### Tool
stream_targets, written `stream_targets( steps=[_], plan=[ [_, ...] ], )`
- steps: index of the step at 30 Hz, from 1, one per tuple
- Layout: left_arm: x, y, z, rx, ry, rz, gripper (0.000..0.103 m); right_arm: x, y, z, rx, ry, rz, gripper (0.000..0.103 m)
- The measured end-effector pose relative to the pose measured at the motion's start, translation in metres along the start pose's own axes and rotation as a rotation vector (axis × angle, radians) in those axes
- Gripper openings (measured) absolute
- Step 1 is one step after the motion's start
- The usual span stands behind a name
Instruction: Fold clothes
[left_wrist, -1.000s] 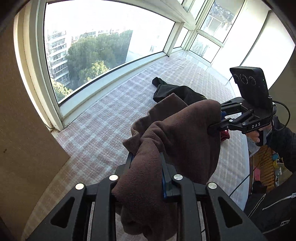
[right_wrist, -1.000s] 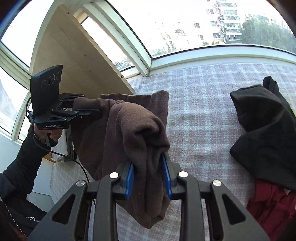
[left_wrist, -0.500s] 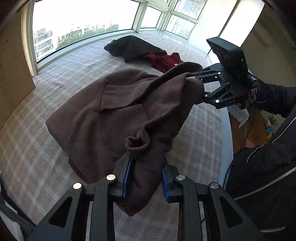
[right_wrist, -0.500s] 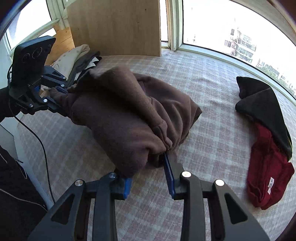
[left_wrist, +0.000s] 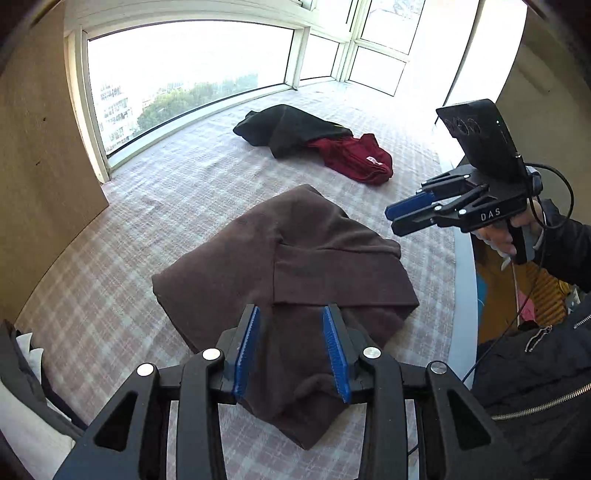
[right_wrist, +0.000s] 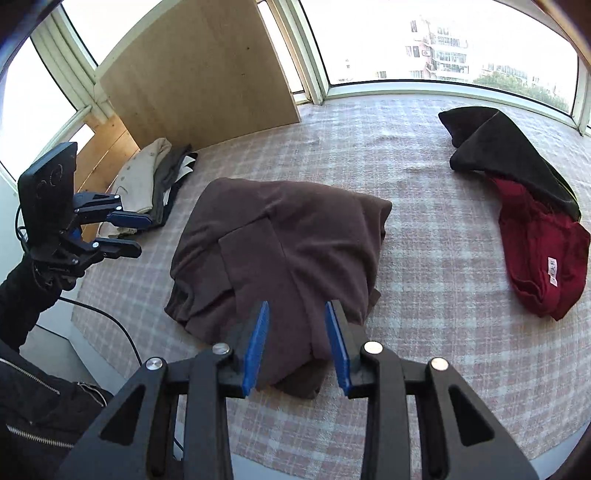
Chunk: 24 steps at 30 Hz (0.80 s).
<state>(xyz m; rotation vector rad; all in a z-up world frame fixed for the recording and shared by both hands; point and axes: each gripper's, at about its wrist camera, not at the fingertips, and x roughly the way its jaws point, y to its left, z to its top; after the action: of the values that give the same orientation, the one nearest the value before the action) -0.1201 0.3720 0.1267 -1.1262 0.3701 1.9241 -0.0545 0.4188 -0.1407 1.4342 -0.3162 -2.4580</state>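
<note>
A brown fleece garment (left_wrist: 295, 251) (right_wrist: 280, 240) lies folded into a rough square on the pink checked surface (left_wrist: 147, 206) (right_wrist: 424, 314). My left gripper (left_wrist: 291, 312) hovers open over the garment's near edge, and nothing sits between its blue pads (left_wrist: 245, 354). From the right wrist view the left gripper (right_wrist: 144, 236) hangs open off the garment's left side. My right gripper (right_wrist: 297, 304) is open too, above the garment's near corner. In the left wrist view the right gripper (left_wrist: 393, 220) is clear of the cloth at its right, held by a hand.
A black garment (left_wrist: 288, 125) (right_wrist: 506, 147) and a red one (left_wrist: 354, 155) (right_wrist: 539, 243) lie crumpled further back. A stack of folded beige and grey clothes (right_wrist: 147, 177) sits beside a wooden panel (right_wrist: 199, 74). Windows ring the surface; its edge (left_wrist: 461, 258) drops off near the person.
Both grippers held the brown garment in the air. It has been laid down folded on the surface, both grippers have let go of it, opened and drawn back.
</note>
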Motion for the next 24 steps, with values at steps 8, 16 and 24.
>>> stream_targets(
  steps=[8, 16, 24],
  plan=[
    [0.033, 0.012, -0.028, 0.006, 0.128, 0.009, 0.034, 0.050, 0.016, -0.023, -0.014, 0.158, 0.066, 0.033],
    [0.006, 0.024, 0.018, -0.110, -0.011, -0.064, 0.036, 0.008, -0.072, 0.023, 0.304, 0.023, 0.074, 0.033],
    [0.079, -0.110, 0.053, 0.198, 0.048, -0.234, 0.038, 0.053, -0.090, 0.052, 0.341, 0.162, 0.141, 0.034]
  ],
)
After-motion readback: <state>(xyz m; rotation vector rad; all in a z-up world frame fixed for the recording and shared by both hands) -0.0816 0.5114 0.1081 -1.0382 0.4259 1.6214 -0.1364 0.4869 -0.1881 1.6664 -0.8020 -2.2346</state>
